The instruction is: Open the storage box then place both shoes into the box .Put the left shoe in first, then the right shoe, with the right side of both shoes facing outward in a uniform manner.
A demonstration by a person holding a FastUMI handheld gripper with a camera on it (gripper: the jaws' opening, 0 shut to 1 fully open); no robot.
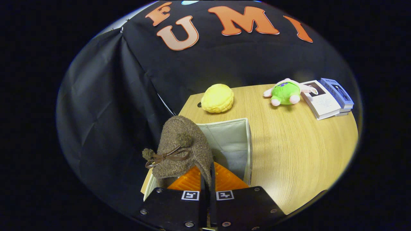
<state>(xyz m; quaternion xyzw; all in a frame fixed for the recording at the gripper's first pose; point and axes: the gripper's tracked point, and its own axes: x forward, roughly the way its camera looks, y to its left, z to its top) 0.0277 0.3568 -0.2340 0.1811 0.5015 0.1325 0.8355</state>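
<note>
The shoe point(183, 147) is a brown, woolly slipper with two pompoms and a thin bow on its upper. It hangs toe-up just ahead of the gripper point(207, 179), over the near left part of the open box point(248, 144). The fingers are closed almost together, and a thin edge of the shoe's collar runs down between them, so they appear to pinch it there. The fabric looks soft and light; it should sag and swing rather than keep its shape, and the fuzzy surface ought to give good friction. The collar seems the sensible place to hold, since the toe is too bulky and would crush. It is not fragile, but the bow could snag on the box rim.

One shoe is in view. I cannot tell whether it is the left or the right one. The box is a single pale fabric bin, lid off or folded away, its inside pale and apparently bare where it can be seen.

Beyond the box, on the wooden table point(298, 154), lie one yellow bun-shaped toy point(217, 98) at the far left, one green and pink plush point(284, 93) farther right, and two books point(329, 98) stacked at the far right, just beside the plush.
</note>
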